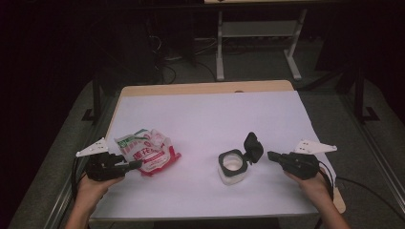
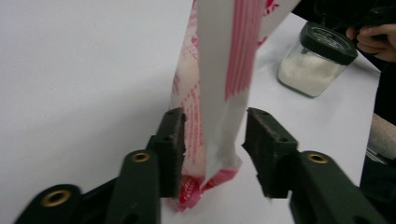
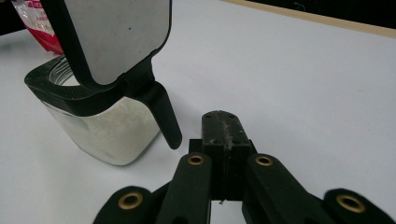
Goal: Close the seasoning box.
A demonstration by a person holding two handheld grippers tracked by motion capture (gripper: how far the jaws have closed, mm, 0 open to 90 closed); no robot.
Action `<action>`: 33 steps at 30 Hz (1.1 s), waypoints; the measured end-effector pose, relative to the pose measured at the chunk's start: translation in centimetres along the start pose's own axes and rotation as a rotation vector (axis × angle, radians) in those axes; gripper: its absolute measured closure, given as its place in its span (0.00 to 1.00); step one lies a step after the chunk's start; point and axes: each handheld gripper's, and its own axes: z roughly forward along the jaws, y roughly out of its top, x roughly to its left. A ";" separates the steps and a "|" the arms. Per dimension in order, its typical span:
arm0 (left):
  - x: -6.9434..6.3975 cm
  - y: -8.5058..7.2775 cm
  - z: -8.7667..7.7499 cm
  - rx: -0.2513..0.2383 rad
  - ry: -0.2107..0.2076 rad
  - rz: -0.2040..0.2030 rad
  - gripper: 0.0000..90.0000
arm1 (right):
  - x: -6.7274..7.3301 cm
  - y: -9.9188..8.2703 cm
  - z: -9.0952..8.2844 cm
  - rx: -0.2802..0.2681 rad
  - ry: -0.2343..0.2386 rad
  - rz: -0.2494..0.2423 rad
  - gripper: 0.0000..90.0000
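Red-and-white bag lies crumpled on the white sheet at the table's left, its near end between the left gripper's jaws. Left gripper view: jaws part-open, the bag's corner standing between the pads, right pad clear of it, left pad maybe brushing it, so I read this as not clamped. Glass jar with white powder sits just right of centre, black flip lid standing open, well apart from the bag. Right gripper is closed on nothing, its tip just short of the lid's tab.

Progress, my read: jar is open and part filled; the bag is down, so closing the lid looks like what's left.

Hard to tell: bag print is too blurred to read, how much remains inside isn't visible, and its top is cut off in the left gripper view.
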 end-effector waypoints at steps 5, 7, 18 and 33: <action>-0.3 -0.5 -0.3 0.029 0.000 0.027 0.46 | 0.0 0.0 0.0 0.005 0.002 0.003 1.00; -0.4 -0.6 -0.4 0.039 0.001 0.034 0.41 | 0.1 0.0 0.1 0.006 0.001 0.004 1.00; -0.5 -2.5 -0.5 0.070 0.099 0.068 0.18 | -0.1 0.2 0.0 0.012 0.009 0.004 1.00; -0.3 -4.3 0.6 0.113 0.152 0.063 0.15 | -0.2 2.3 0.1 -0.015 0.092 0.047 1.00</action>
